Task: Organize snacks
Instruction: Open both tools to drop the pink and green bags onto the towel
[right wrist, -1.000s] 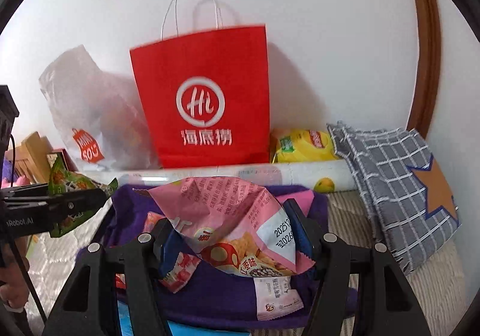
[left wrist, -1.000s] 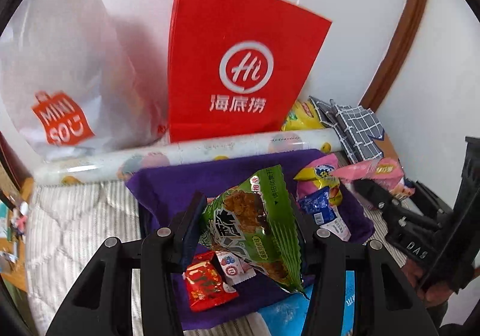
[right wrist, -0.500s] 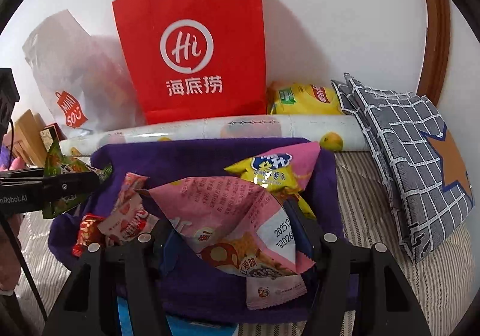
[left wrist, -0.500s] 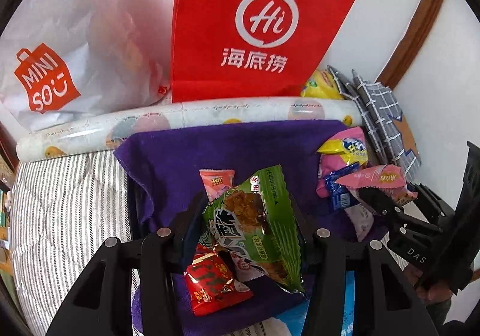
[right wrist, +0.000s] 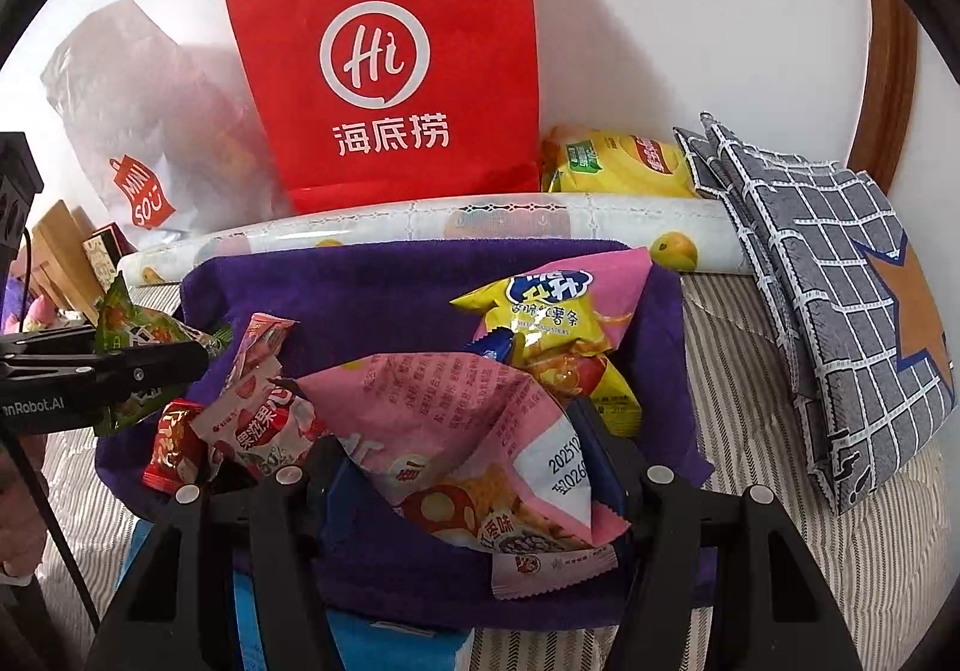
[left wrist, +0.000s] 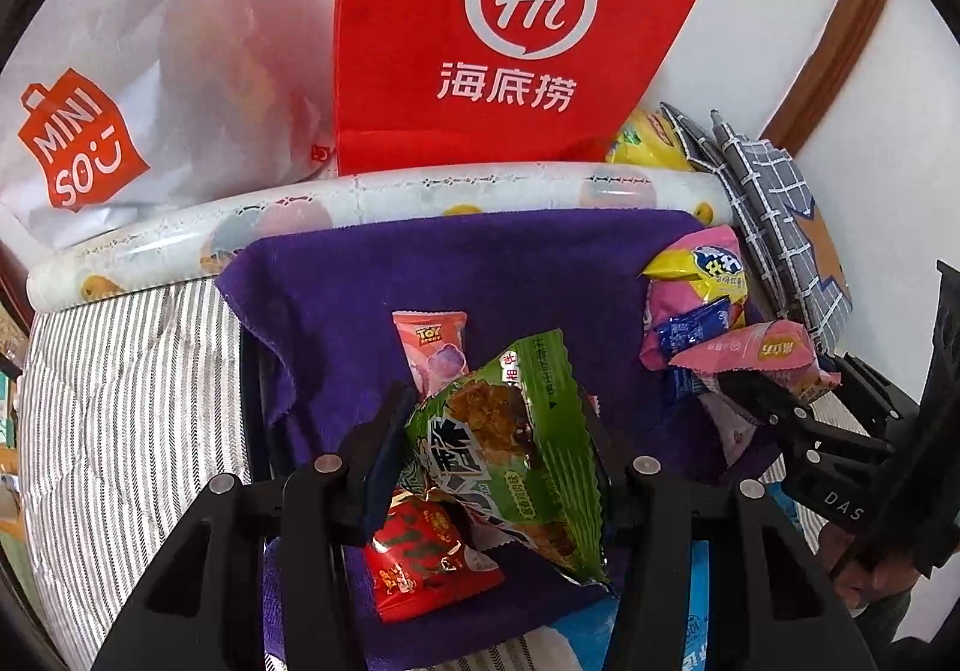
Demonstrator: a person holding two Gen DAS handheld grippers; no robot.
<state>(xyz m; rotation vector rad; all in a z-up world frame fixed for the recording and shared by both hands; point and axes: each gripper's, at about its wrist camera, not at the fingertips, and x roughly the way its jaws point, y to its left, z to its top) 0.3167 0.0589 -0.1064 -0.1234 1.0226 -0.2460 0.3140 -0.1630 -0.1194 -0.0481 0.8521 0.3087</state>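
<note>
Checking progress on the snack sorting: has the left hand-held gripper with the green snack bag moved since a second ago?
Yes. The left hand-held gripper, shut on the green snack bag, has dropped toward the purple towel; the red paper bag sits higher in its view.

A towel (right wrist: 372, 287) lies spread on the bed (right wrist: 738, 371). Snack packets (right wrist: 552, 323) lie scattered on the towel. Behind the towel a roll (right wrist: 456, 227) lies crosswise, touching its far edge. Behind the roll a paper bag (right wrist: 384, 71) stands against the wall, a plastic bag (right wrist: 138, 119) to its left, a chip bag (right wrist: 618, 161) to its right. Right of the towel leans a cushion (right wrist: 828, 281).
</note>
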